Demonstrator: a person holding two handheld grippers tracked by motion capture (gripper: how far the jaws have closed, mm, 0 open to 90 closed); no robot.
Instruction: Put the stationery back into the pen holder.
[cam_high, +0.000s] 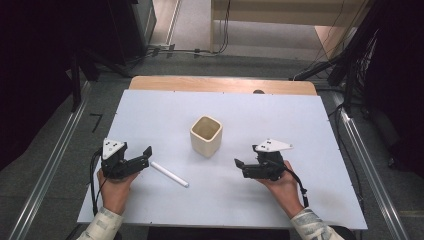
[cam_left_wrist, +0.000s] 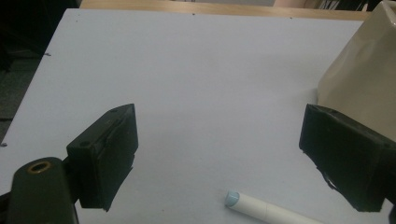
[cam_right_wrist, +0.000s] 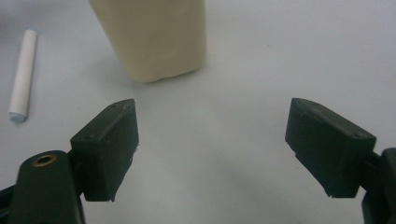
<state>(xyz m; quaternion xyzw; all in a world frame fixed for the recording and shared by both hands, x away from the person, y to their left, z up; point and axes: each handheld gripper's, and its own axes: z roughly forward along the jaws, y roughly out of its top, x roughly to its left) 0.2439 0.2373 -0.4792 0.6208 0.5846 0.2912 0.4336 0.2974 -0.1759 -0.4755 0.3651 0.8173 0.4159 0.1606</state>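
Observation:
A cream square cup (cam_high: 205, 136) stands upright near the middle of the white table (cam_high: 280, 115). A white pen with a pale blue tip (cam_high: 169, 174) lies flat to its front left. My left gripper (cam_high: 146, 153) rests on the table just left of the pen, jaws wide apart and empty; its own view has the pen (cam_left_wrist: 261, 210) low between the jaws and the cup (cam_left_wrist: 364, 74) at the right. My right gripper (cam_high: 239, 165) sits to the cup's front right, open with nothing between its jaws, facing the cup (cam_right_wrist: 152, 37) and the pen (cam_right_wrist: 22, 74).
A wooden strip (cam_high: 222, 84) runs along the table's far edge. Metal rails (cam_high: 55, 160) flank the table on both sides, with cables and dark stands on the floor behind.

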